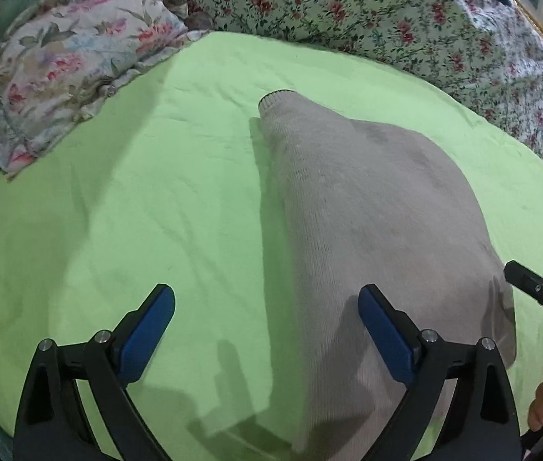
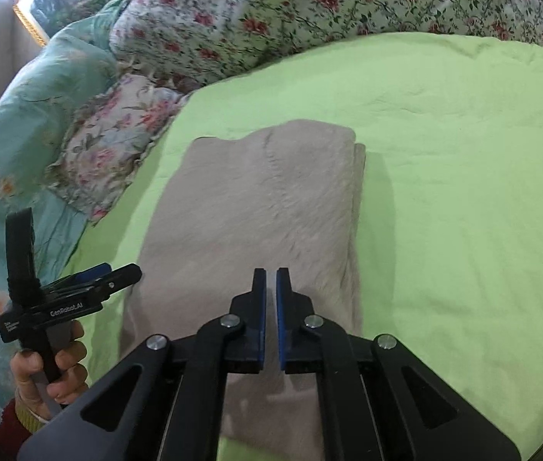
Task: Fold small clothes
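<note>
A beige knit garment [image 1: 367, 211] lies folded on the green sheet [image 1: 136, 192], one ribbed cuff [image 1: 275, 101] pointing toward the far pillows. My left gripper [image 1: 267, 326] hovers over its near left edge, jaws wide open with nothing between them; the right blue pad [image 1: 384, 334] is above the cloth and the other is above bare sheet. In the right wrist view the garment [image 2: 256, 199] is a neat rectangle. My right gripper [image 2: 271, 276] is shut just above its near end, and I see no cloth pinched in it.
Floral pillows [image 1: 79, 61] and a floral quilt [image 1: 386, 11] border the far side of the sheet. A teal floral cover [image 2: 10, 153] lies at the left. A hand [image 2: 48, 365] holds the left gripper [image 2: 117, 271] beside the garment.
</note>
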`<action>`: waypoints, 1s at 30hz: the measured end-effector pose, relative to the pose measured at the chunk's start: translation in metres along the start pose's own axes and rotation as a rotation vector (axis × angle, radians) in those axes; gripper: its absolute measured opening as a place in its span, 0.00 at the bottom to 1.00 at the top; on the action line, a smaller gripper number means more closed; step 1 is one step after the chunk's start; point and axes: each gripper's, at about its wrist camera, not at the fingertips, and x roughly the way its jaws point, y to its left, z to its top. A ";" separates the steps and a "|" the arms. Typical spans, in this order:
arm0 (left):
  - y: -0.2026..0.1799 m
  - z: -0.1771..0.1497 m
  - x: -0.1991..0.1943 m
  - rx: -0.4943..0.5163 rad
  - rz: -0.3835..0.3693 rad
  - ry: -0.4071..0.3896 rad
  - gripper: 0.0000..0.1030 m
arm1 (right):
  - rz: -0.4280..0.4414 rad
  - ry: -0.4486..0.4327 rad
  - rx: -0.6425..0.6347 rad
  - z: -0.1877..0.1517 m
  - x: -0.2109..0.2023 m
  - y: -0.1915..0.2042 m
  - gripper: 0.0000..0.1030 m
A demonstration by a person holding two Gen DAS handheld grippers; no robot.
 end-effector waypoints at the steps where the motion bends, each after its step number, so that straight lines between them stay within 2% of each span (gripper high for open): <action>1: -0.001 -0.005 -0.006 0.007 -0.002 -0.007 0.93 | 0.004 0.000 0.002 -0.002 -0.003 0.003 0.06; 4: -0.004 -0.020 -0.023 0.018 -0.021 -0.010 0.93 | 0.013 -0.004 0.011 -0.014 -0.016 0.008 0.10; 6: -0.006 -0.029 -0.031 0.024 -0.020 -0.009 0.93 | 0.020 0.000 0.004 -0.023 -0.025 0.011 0.21; 7: -0.007 -0.035 -0.035 0.027 -0.017 -0.011 0.93 | 0.019 -0.003 -0.004 -0.028 -0.031 0.014 0.32; 8: -0.008 -0.043 -0.042 0.032 -0.010 -0.018 0.93 | 0.017 -0.010 -0.015 -0.033 -0.036 0.017 0.38; 15: -0.023 -0.096 -0.066 0.108 0.053 -0.024 0.94 | 0.001 0.013 -0.067 -0.073 -0.060 0.030 0.40; 19: -0.025 -0.126 -0.072 0.133 0.070 -0.003 0.94 | -0.019 0.039 -0.090 -0.095 -0.067 0.029 0.50; 24: -0.022 -0.143 -0.077 0.123 0.084 0.007 0.94 | -0.052 0.073 -0.112 -0.117 -0.070 0.027 0.52; 30: -0.028 -0.152 -0.082 0.151 0.089 0.014 0.94 | -0.075 0.089 -0.136 -0.131 -0.076 0.028 0.63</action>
